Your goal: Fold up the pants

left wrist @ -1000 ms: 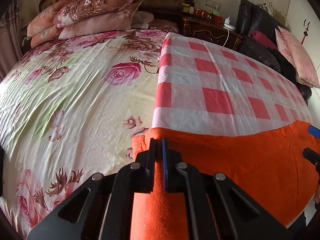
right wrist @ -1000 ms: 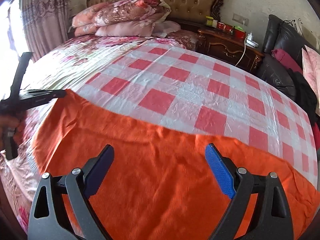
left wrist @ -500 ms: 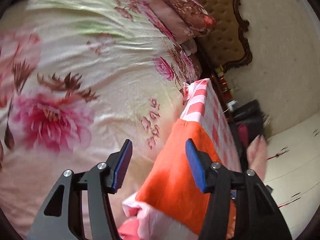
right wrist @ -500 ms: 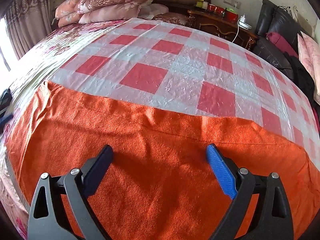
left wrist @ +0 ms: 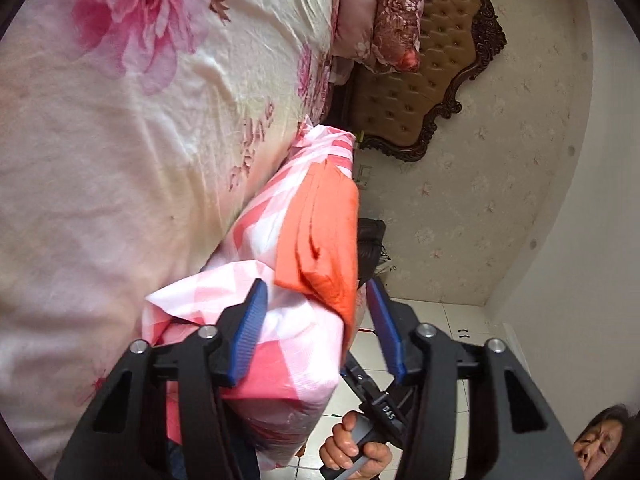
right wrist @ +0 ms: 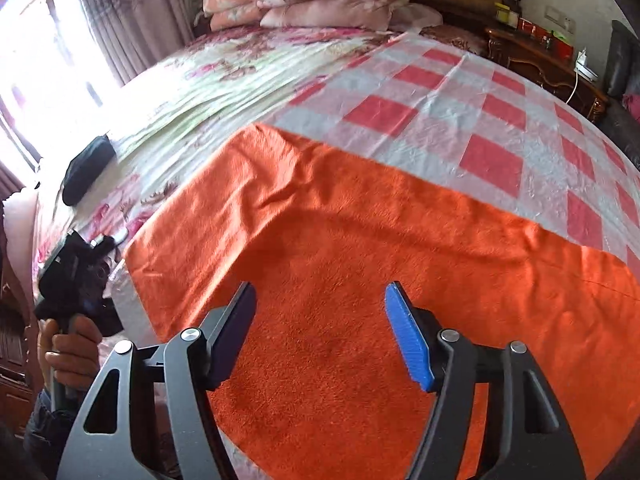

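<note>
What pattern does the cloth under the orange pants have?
Red and white checks on the cloth under the pants; the right wrist view shows it best.

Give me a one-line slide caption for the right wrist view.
Right claw, closing with nothing gripped, hovers over orange pants spread on a checked cloth on the bed.

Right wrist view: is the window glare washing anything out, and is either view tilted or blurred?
Right wrist view: the window at upper left is blown out, bleaching the floral bedsheet beside it; the orange pants stay well exposed and fairly sharp; fisheye bulges the bed. Left wrist view: rolled sideways, so the headboard stands on end; lighting even, slight softness on the checkered cloth.
</note>
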A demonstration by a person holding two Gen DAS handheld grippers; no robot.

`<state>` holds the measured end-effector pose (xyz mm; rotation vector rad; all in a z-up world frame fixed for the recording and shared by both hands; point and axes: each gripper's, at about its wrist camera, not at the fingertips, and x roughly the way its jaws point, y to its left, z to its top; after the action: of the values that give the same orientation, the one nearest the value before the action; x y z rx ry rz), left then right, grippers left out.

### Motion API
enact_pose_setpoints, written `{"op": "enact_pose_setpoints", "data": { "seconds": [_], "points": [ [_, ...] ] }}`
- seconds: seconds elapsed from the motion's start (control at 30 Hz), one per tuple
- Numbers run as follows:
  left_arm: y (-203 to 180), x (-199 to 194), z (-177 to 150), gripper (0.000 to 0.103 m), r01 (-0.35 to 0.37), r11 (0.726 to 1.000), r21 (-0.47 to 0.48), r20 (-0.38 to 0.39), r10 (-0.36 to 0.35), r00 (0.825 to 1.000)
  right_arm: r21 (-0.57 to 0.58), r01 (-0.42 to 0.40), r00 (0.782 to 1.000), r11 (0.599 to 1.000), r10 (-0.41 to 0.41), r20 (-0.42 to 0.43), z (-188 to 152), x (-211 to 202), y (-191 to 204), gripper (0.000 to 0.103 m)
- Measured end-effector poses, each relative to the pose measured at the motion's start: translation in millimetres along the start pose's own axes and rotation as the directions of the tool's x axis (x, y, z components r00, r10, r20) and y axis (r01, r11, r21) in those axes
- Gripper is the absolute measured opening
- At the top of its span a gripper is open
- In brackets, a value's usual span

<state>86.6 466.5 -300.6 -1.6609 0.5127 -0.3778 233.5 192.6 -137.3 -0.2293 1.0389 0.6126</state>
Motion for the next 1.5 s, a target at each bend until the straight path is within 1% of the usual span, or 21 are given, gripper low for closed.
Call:
{"op": "enact_pose_setpoints", "data": {
  "seconds": [0.07,0.23,0.5,0.6,0.63,0.7,0.73,0.77,0.8,0.83,0.87,0.9,0.93,1.0,1.03,1.1,1.13,1.17,1.27,1.37,1.5],
  "points": [
    [-13,5,1,0.028,-0.064,0.997,0.046,0.009,0.064,0.998,-0.016,0.028,1.000,0.999,-0.028,0.001,-1,1,2,0.064],
    [-51,11,0,0.012,-0.242,0.953,0.181,0.066,0.234,0.970,-0.054,0.091,0.996,0.994,-0.091,-0.002,-5,3,11,0.065],
    [-102,15,-11,0.007,-0.493,0.822,0.286,0.204,0.451,0.869,-0.030,0.110,0.994,0.994,-0.110,-0.022,0,2,6,0.066],
    [-126,20,-20,0.007,-0.606,0.725,0.328,0.283,0.537,0.795,0.033,0.074,0.997,0.997,-0.073,-0.023,-3,-12,-11,0.071],
    [-137,25,-24,0.007,-0.651,0.672,0.352,0.318,0.568,0.759,0.065,0.048,0.998,0.997,-0.046,-0.030,-6,-16,-20,0.074],
    [-166,41,-39,0.007,-0.761,0.493,0.422,0.417,0.640,0.646,0.173,-0.045,0.997,0.984,0.055,-0.053,-13,-26,-47,0.075],
    [-185,57,-51,0.007,-0.812,0.354,0.464,0.486,0.664,0.568,0.256,-0.121,0.989,0.959,0.139,-0.054,-20,-32,-67,0.075],
    [-201,74,-66,0.007,-0.836,0.227,0.499,0.549,0.663,0.508,0.312,-0.174,0.979,0.934,0.199,-0.049,-25,-36,-80,0.076],
    [-215,90,-81,0.007,-0.842,0.117,0.527,0.602,0.648,0.467,0.380,-0.245,0.960,0.892,0.278,-0.035,-31,-40,-98,0.076],
    [-231,114,-103,0.007,-0.830,-0.021,0.558,0.664,0.611,0.431,0.442,-0.315,0.935,0.840,0.355,-0.008,-38,-44,-116,0.076],
    [-242,135,-121,0.007,-0.807,-0.113,0.580,0.698,0.579,0.421,0.480,-0.357,0.917,0.801,0.399,0.016,-44,-48,-129,0.076],
    [-251,160,-146,0.007,-0.763,-0.214,0.610,0.724,0.540,0.428,0.513,-0.394,0.900,0.763,0.433,0.046,-50,-54,-143,0.076],
    [-255,182,-167,0.007,-0.720,-0.287,0.632,0.737,0.510,0.444,0.542,-0.428,0.884,0.723,0.459,0.085,-57,-62,-160,0.076],
    [-250,227,-228,0.007,-0.579,-0.458,0.675,0.738,0.439,0.513,0.579,-0.471,0.862,0.666,0.487,0.141,-69,-73,-184,0.076],
    [-239,244,-258,0.007,-0.497,-0.524,0.691,0.718,0.422,0.554,0.608,-0.493,0.848,0.623,0.500,0.175,-78,-79,-199,0.077],
    [-210,267,-306,0.007,-0.364,-0.600,0.713,0.671,0.430,0.604,0.642,-0.513,0.834,0.570,0.507,0.217,-94,-85,-221,0.077],
    [-190,273,-327,0.007,-0.295,-0.618,0.728,0.637,0.453,0.623,0.654,-0.505,0.840,0.563,0.495,0.223,-101,-88,-229,0.077],
    [-173,276,-341,0.007,-0.249,-0.622,0.742,0.613,0.480,0.628,0.662,-0.500,0.844,0.558,0.485,0.230,-107,-90,-235,0.077],
    [-129,278,-368,0.007,-0.173,-0.616,0.768,0.573,0.541,0.616,0.687,-0.500,0.842,0.527,0.483,0.242,-122,-88,-250,0.077],
    [-112,275,-369,0.007,-0.191,-0.604,0.774,0.580,0.556,0.596,0.694,-0.501,0.837,0.517,0.494,0.235,-123,-82,-250,0.077],
    [-122,270,-363,0.007,-0.249,-0.579,0.777,0.588,0.525,0.615,0.671,-0.524,0.818,0.526,0.530,0.223,-107,-76,-239,0.077]
  ]
}}
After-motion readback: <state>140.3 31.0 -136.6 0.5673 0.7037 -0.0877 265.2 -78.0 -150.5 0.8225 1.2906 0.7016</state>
